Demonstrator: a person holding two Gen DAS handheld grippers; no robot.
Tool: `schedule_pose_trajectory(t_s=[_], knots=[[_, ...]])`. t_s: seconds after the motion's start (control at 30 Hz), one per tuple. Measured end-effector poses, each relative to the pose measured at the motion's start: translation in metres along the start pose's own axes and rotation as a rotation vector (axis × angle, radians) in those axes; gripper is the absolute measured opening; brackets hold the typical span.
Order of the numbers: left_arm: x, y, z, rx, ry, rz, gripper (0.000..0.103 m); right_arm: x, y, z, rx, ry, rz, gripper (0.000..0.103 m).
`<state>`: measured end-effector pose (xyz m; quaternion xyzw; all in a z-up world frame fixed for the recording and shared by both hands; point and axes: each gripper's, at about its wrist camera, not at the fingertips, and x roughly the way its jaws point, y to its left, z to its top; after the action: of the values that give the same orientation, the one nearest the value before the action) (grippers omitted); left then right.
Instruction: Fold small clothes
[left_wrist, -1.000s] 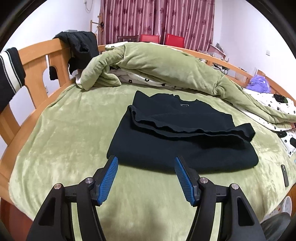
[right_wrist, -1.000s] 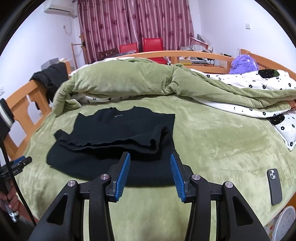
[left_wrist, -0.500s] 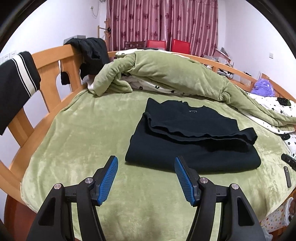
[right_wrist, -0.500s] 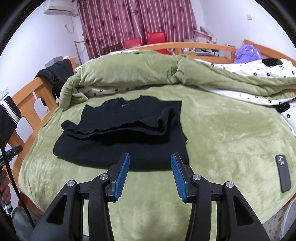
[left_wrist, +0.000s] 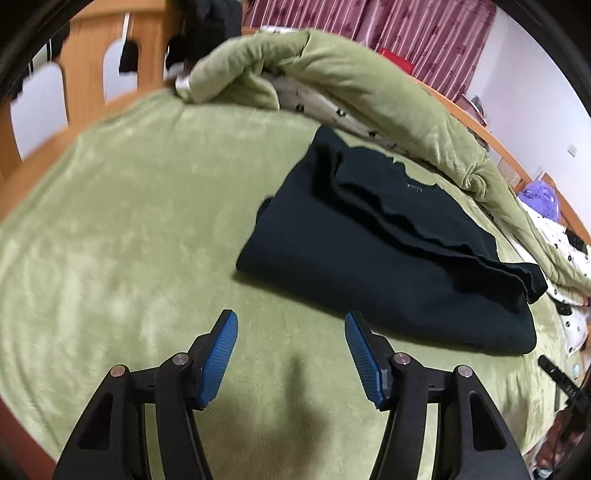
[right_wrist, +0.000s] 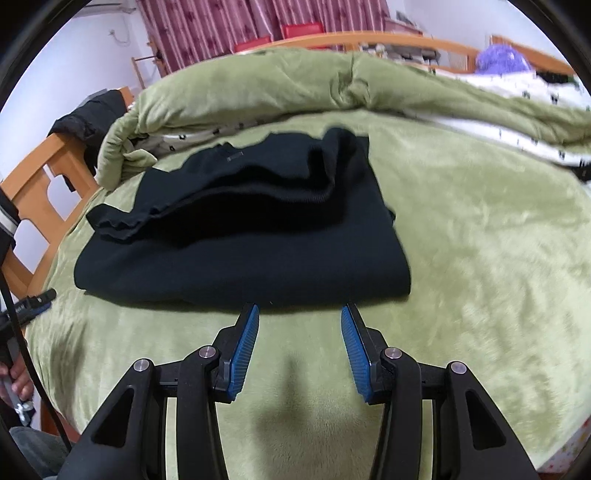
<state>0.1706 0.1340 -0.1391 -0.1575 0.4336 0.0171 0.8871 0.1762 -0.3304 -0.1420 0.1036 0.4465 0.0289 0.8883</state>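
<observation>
A black top (left_wrist: 373, 258) (right_wrist: 236, 258) lies partly folded on the green bed blanket (left_wrist: 122, 229) (right_wrist: 480, 240), its sleeves laid across the body. My left gripper (left_wrist: 290, 319) hovers low over the blanket just short of the garment's near left corner. Its jaws are closing, with only bare blanket between the blue pads (left_wrist: 218, 356). My right gripper (right_wrist: 299, 312) stands open just short of the garment's near hem, right of its middle, with nothing between its fingers.
A rolled green duvet (left_wrist: 332, 74) (right_wrist: 295, 85) with a white spotted lining lies behind the garment. A wooden bed rail (left_wrist: 92, 59) (right_wrist: 40, 177) draped with dark clothes runs along the left. A dark remote (left_wrist: 557, 374) lies at the right edge. A purple plush (right_wrist: 502, 61) sits far right.
Both grippers have dropped toward the bed and come closer to the garment's near edge. The left gripper has rolled, so the scene tilts. The garment has not moved.
</observation>
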Motion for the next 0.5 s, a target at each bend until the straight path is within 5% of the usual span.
schedule_pose_trajectory(t_s=[0.27,0.5], knots=[[0.049,0.015,-0.005,-0.085,0.075,-0.09,0.059,0.038,-0.019,-0.01,0.122,0.034,0.094,0.047],[0.068,0.004,0.005,-0.111,0.05,-0.197,0.071,0.059,-0.031,-0.006,0.24,0.035,0.201,0.048]])
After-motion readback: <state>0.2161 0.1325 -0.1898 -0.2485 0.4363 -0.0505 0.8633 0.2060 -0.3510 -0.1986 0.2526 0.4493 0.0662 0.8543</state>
